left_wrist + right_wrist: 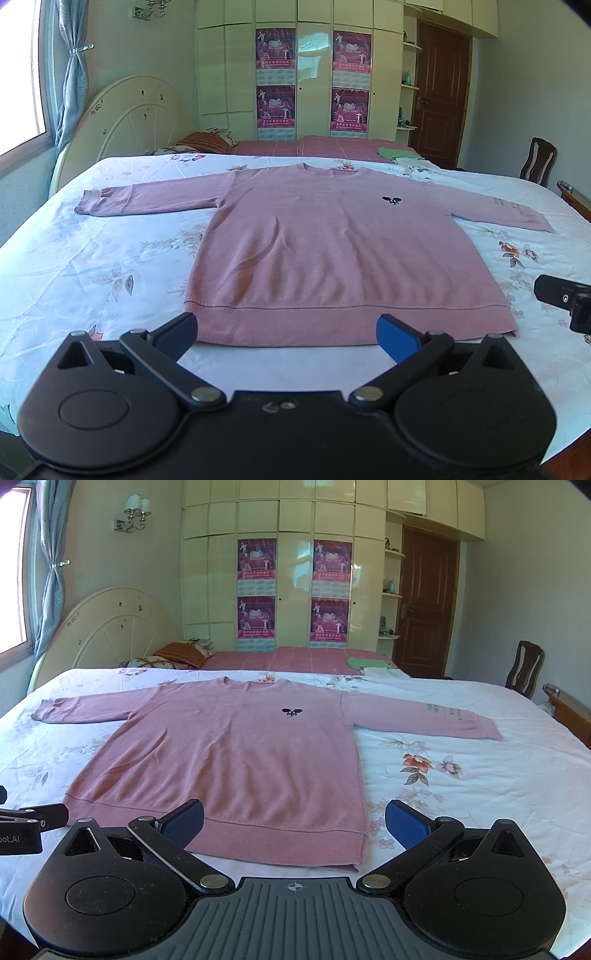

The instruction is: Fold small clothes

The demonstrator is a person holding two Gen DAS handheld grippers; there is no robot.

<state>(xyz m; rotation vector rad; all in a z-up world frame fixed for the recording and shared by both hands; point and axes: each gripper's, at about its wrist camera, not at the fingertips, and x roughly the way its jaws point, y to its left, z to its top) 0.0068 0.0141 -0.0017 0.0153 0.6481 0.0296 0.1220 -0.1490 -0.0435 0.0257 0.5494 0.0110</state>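
- The sweater [332, 243] is dusty pink, with a small black emblem [392, 200] on the chest and greenish lettering on one sleeve.
- The bedsheet [92, 266] is white with pale pink and orange flowers.
- The left gripper [287, 334] is black with blue pads [397, 338].
- The right gripper [294, 821] is black with blue pads [406, 829].
- The folded cloth [369, 662] is green.

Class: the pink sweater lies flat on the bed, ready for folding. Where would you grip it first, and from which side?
Probably the ribbed hem, at its two corners, coming from the near bed edge. The sweater lies front up, sleeves spread, hem nearest both grippers. The left gripper and right gripper are open and face it. The flat cloth means sliding one finger under.
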